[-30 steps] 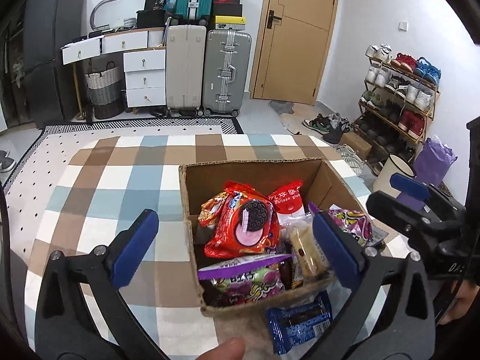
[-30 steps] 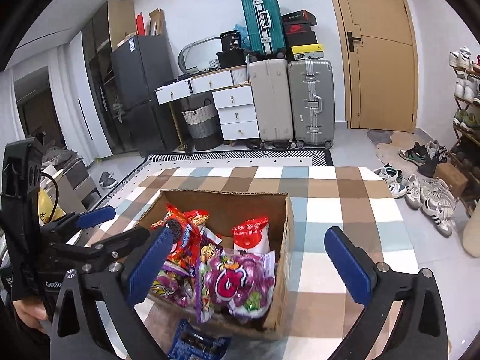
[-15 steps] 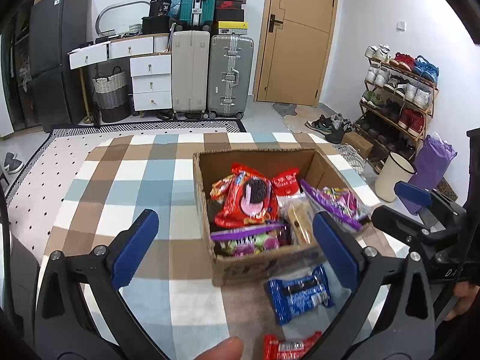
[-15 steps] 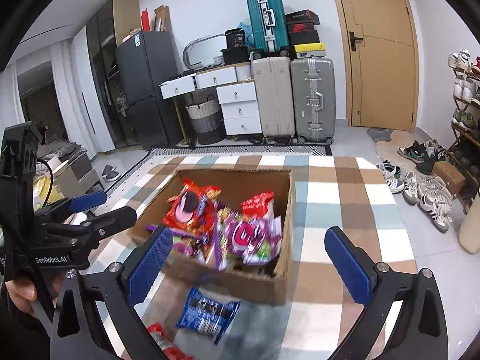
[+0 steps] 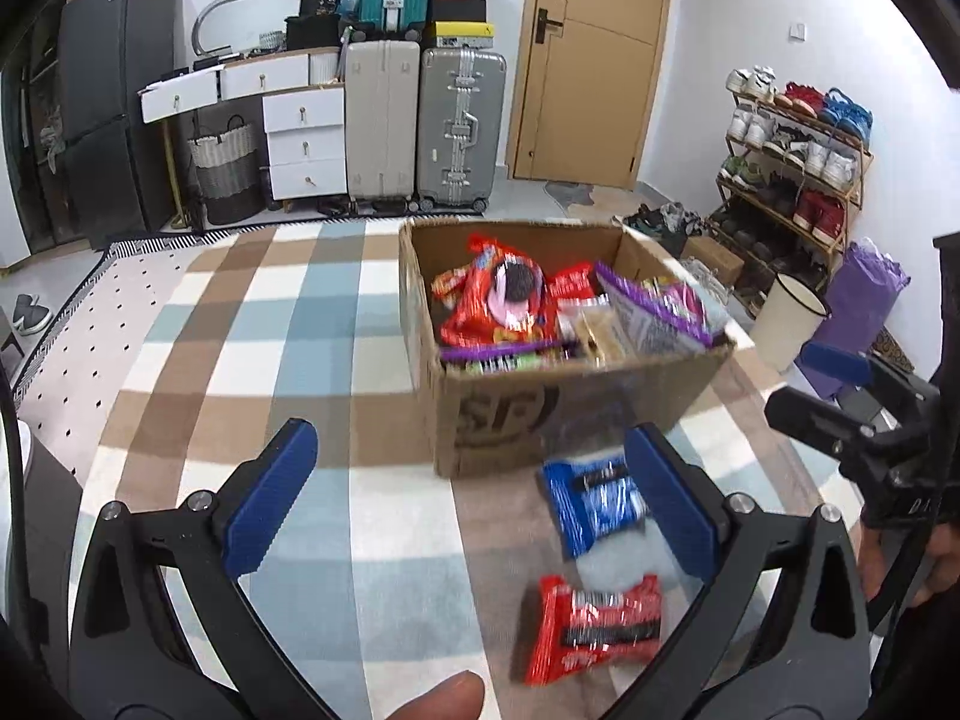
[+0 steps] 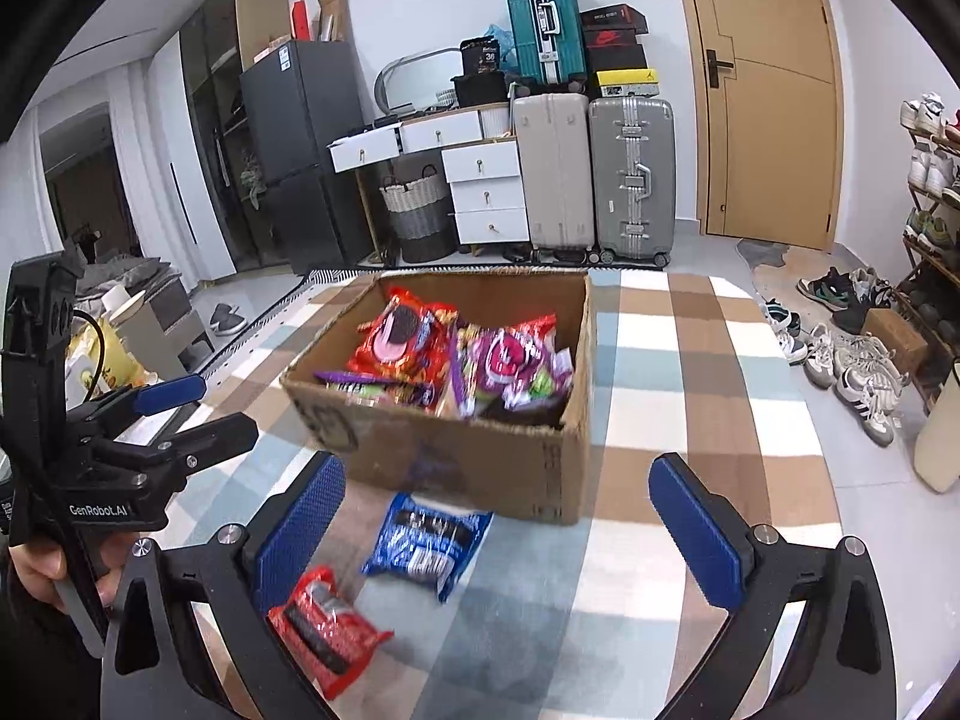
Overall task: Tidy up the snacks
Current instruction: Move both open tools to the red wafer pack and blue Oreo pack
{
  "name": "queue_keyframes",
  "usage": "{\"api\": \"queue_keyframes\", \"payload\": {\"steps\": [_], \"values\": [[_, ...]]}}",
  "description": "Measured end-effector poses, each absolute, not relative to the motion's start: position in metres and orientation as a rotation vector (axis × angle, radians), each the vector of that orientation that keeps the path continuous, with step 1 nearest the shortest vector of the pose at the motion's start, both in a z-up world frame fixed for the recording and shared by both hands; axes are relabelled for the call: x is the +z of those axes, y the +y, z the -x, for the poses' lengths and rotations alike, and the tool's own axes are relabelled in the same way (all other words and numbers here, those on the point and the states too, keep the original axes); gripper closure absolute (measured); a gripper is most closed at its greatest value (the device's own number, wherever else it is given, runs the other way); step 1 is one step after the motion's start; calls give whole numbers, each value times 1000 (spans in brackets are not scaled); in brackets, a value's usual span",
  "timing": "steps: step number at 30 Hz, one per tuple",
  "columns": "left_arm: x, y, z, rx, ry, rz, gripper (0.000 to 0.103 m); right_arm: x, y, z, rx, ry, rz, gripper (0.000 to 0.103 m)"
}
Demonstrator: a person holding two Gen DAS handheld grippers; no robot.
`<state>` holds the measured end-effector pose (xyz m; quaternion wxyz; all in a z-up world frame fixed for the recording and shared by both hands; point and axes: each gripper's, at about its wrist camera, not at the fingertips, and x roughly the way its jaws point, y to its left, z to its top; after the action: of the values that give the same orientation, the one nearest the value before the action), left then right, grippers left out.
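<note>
Left tool (image 5: 468, 501): wide open, empty, hovering over the table's near edge.
Right tool (image 6: 498, 516): gaping too, holding nothing, poised as if choosing a pack.
Red pack (image 5: 591, 627): loose on the table, nearest.
Blue pack (image 5: 597, 504): just beyond it, by the box's front wall.
Box (image 5: 498, 414): mid-table, crammed with snacks.
Change: both tools have pulled back; the red pack is newly revealed.
</note>
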<state>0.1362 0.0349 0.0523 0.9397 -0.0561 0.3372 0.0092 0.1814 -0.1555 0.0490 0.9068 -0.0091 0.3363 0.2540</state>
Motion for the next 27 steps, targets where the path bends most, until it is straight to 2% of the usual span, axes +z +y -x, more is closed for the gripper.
{"api": "queue_keyframes", "payload": {"steps": [27], "values": [[-16,8,-106,-57,857,103,1,-11,-155,-163,530,854,31,0]]}}
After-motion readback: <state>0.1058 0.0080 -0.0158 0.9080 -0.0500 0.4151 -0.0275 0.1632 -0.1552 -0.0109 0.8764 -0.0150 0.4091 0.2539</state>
